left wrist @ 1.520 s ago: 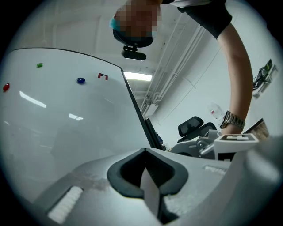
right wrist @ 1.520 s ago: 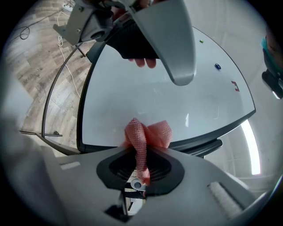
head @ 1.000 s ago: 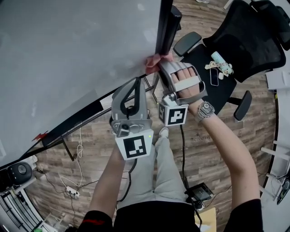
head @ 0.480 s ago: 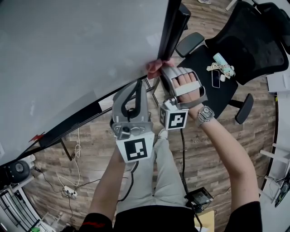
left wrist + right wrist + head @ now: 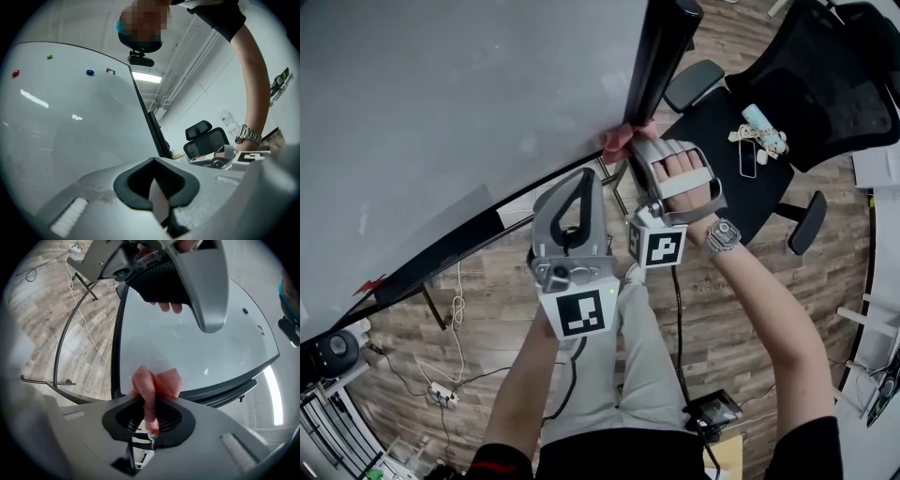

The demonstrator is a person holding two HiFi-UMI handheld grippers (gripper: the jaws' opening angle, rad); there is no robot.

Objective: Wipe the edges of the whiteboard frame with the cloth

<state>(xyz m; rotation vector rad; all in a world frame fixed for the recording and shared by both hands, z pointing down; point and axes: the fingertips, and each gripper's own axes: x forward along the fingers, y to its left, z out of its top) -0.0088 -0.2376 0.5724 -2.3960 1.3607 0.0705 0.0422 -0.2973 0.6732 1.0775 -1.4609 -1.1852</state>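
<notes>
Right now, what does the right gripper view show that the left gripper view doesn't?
Only the right gripper view: the cloth, pinched in its jaws, and the wood floor. Only the left gripper view: coloured magnets, the chair and a wristwatch. Both: the whiteboard and its dark frame.

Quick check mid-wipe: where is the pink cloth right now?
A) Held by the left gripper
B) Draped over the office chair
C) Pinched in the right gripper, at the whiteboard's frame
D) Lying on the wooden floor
C: the right gripper view shows the pink cloth clamped between the fingers of the right gripper, bunched against the dark whiteboard frame near its corner.
</notes>
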